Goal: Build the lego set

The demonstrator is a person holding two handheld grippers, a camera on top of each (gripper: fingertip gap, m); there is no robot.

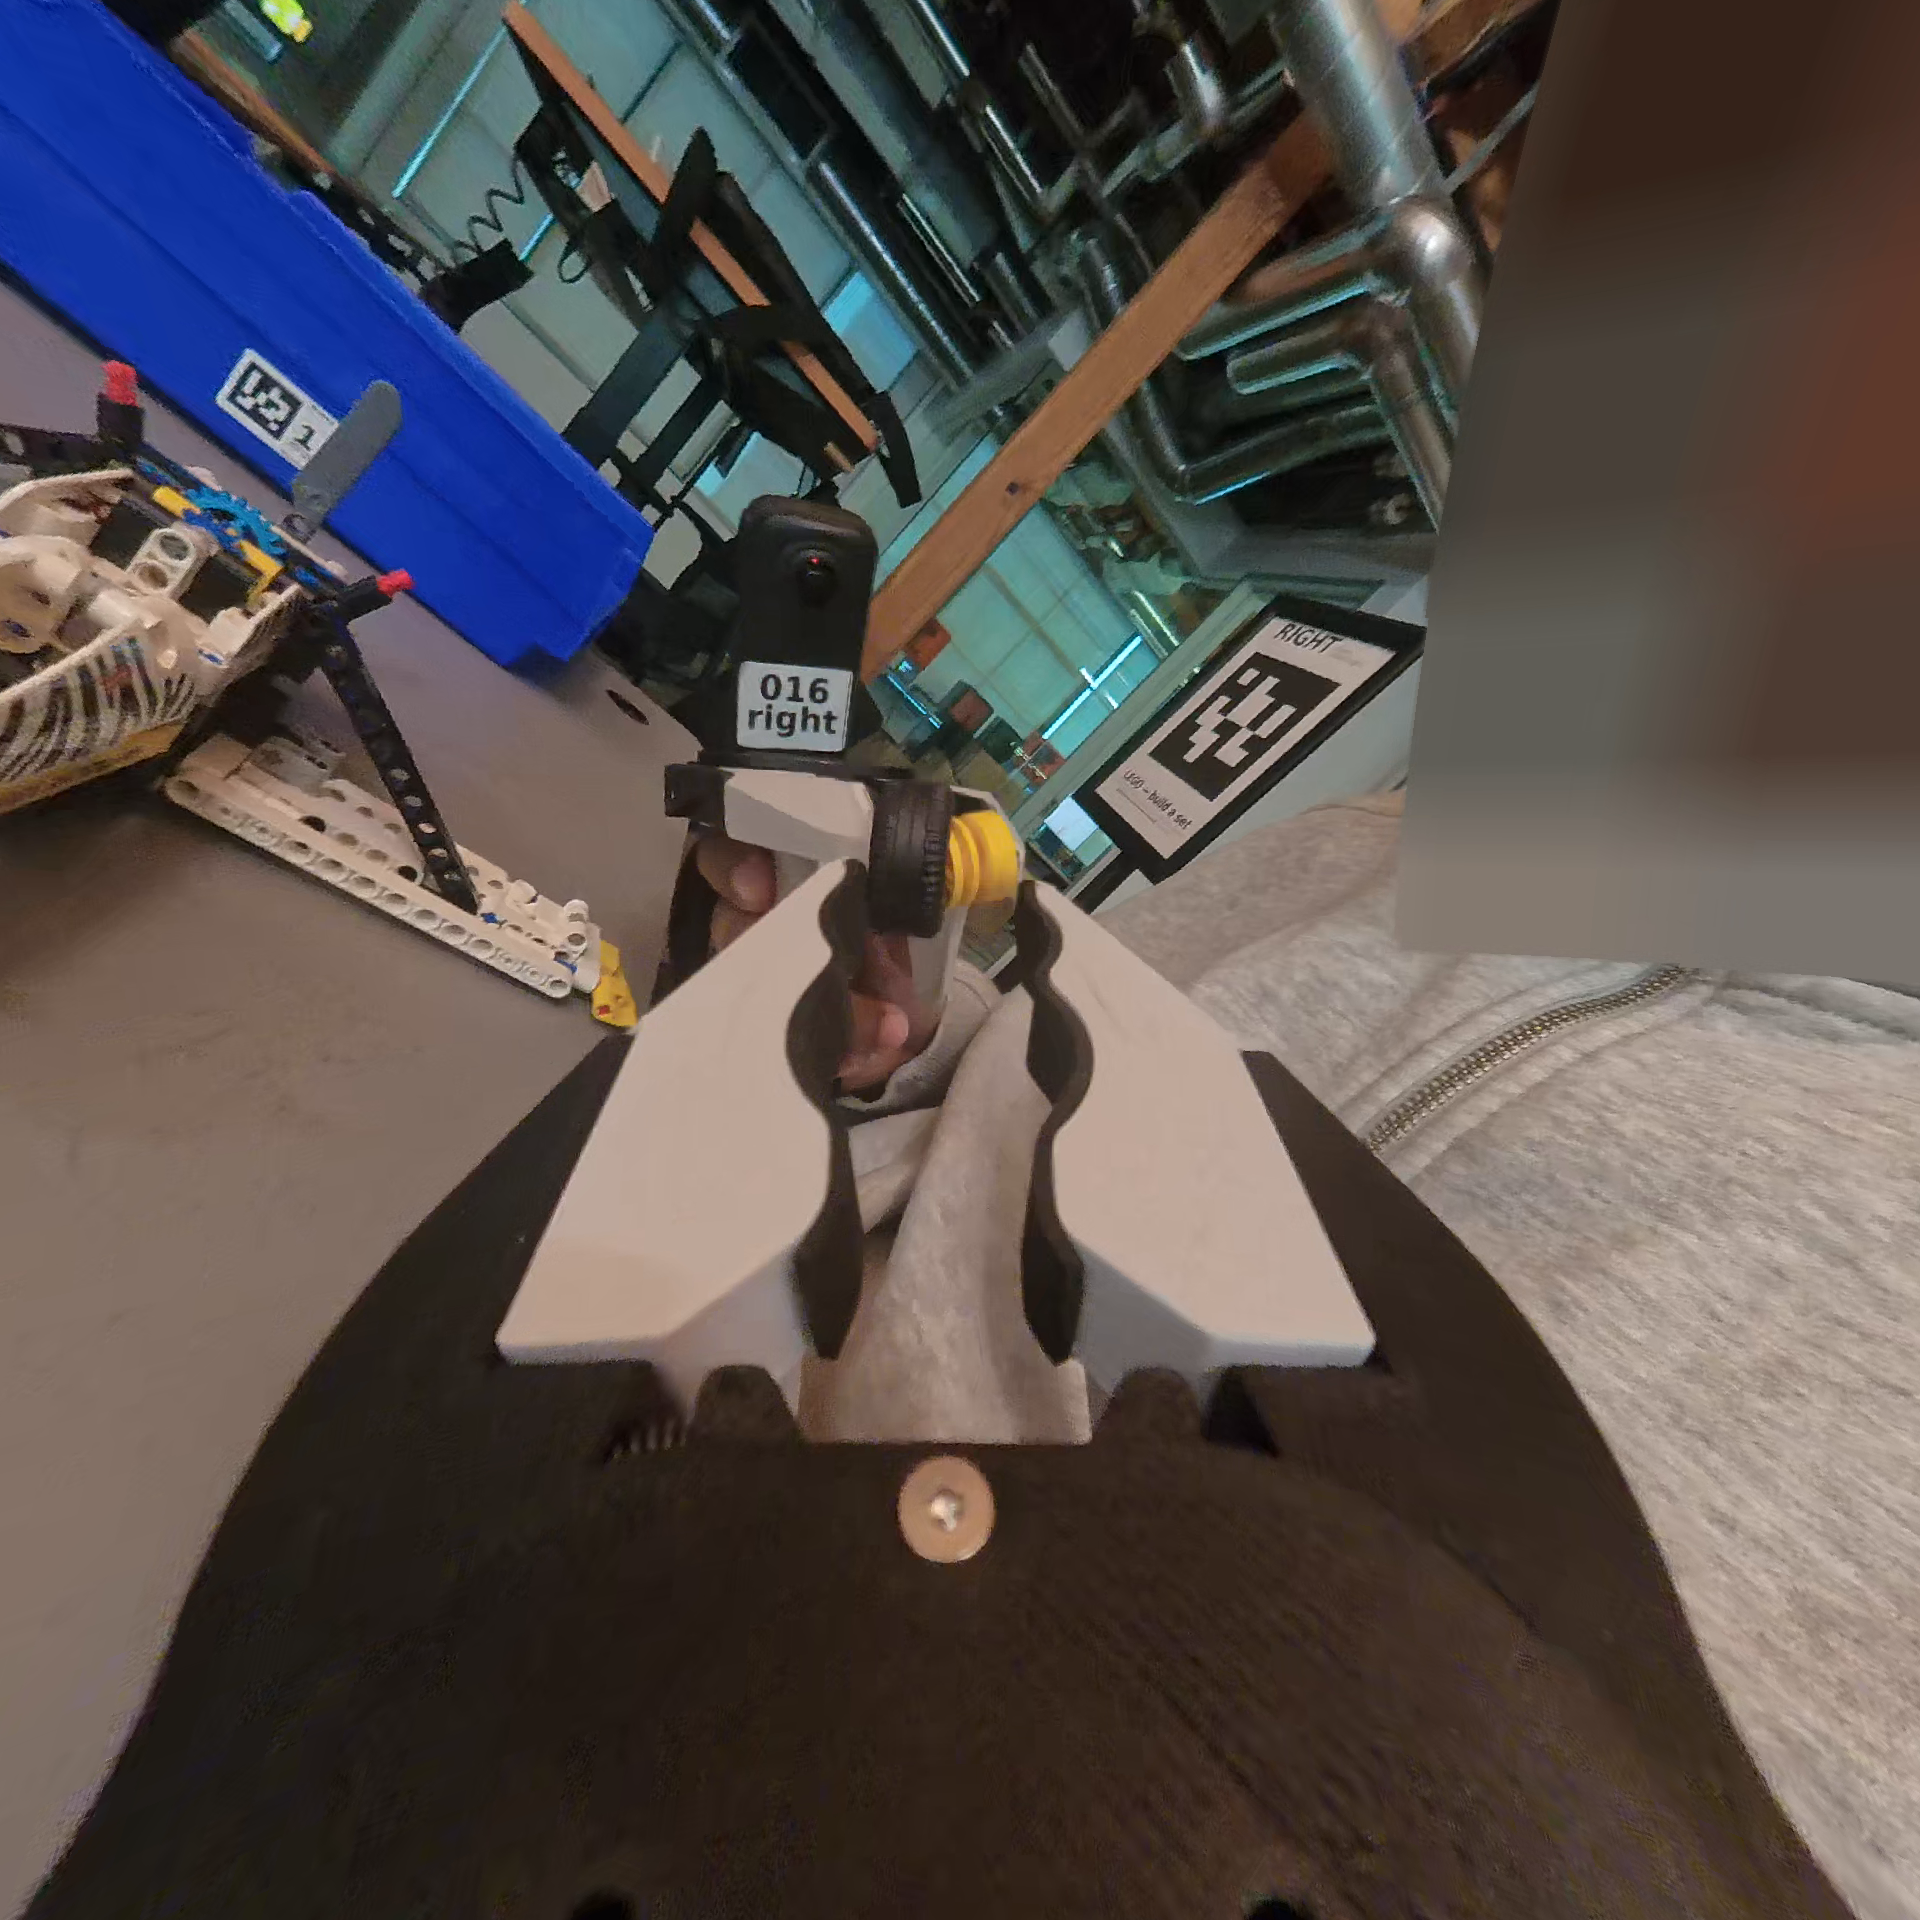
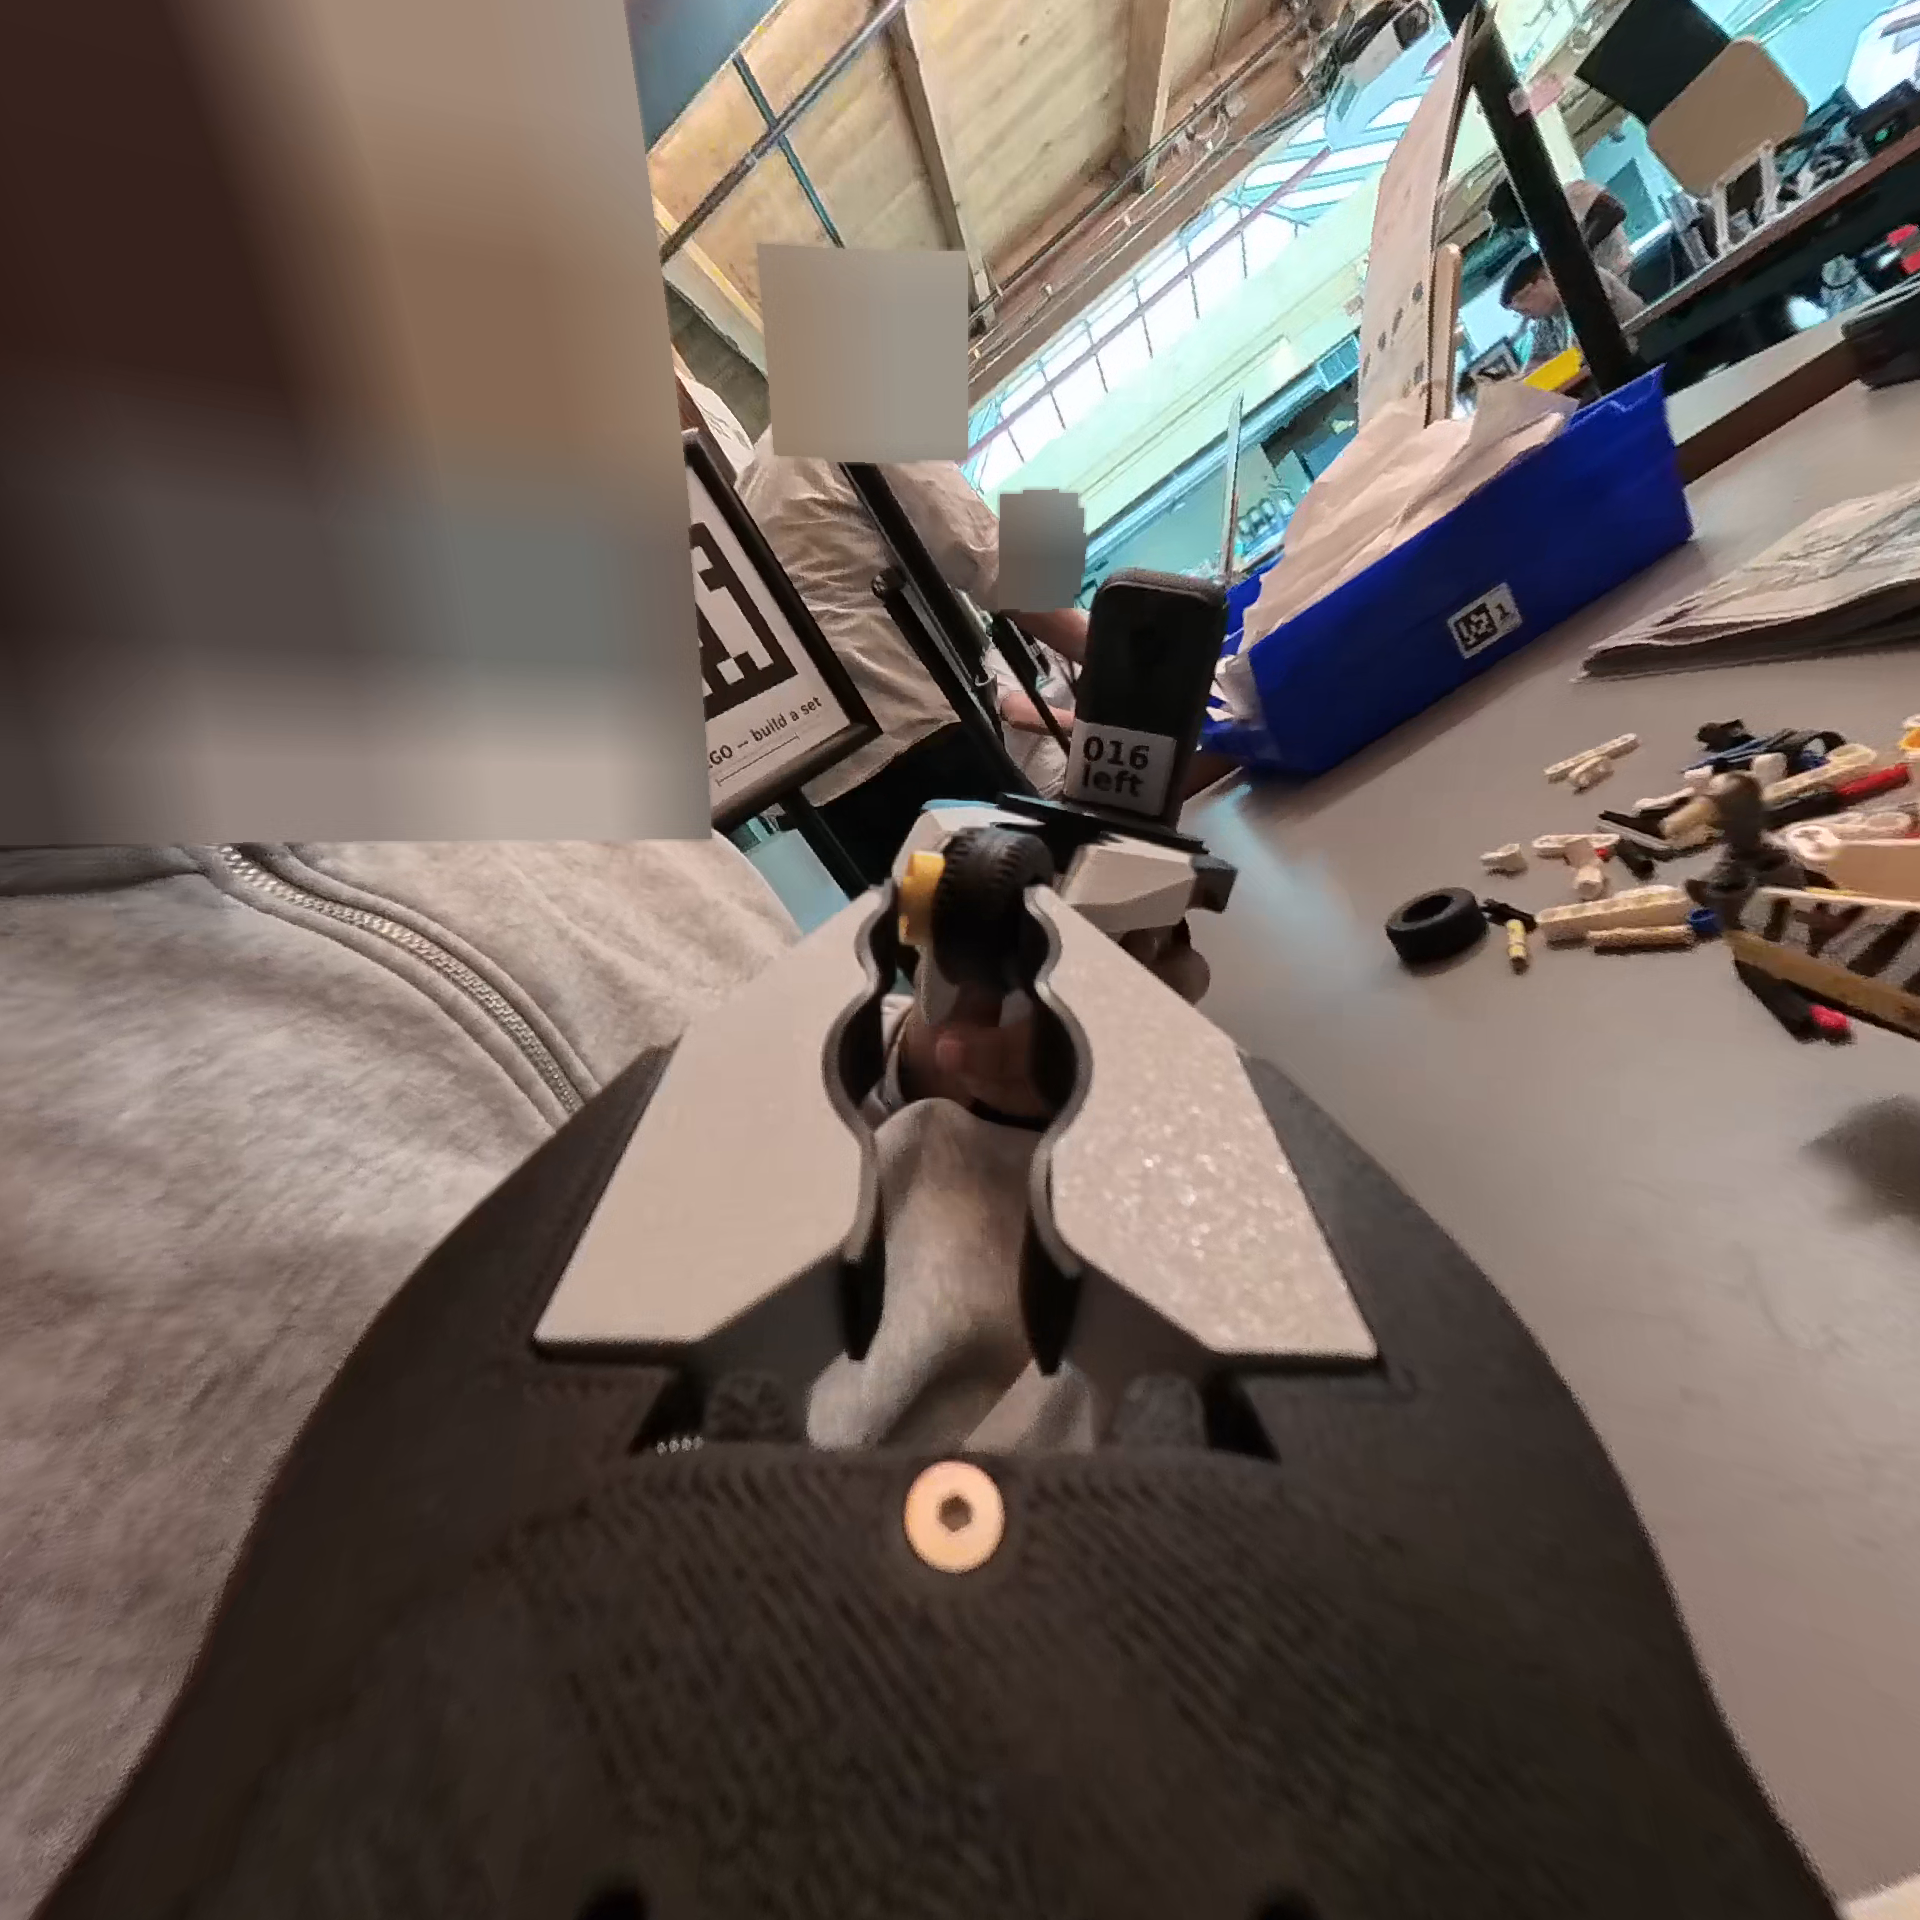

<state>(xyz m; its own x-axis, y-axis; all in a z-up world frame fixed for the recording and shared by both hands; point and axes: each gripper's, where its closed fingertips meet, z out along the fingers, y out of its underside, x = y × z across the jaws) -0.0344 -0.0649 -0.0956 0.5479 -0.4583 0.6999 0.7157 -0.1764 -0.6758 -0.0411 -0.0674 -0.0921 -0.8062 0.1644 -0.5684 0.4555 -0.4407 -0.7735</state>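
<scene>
Two hand-held grippers tip-to-tip, black tyre (image 1: 907, 858) between, table edge (image 2: 1299, 790) near

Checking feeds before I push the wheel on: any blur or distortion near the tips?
Left wrist view: black tyre and yellow hub sharp, strong wide-angle bending at the edges. Right wrist view: tyre softer, loose parts on the table smeared by blur.

Wrist cameras facing each other closely, sharing the wheel (image 1: 912, 857) between
</scene>
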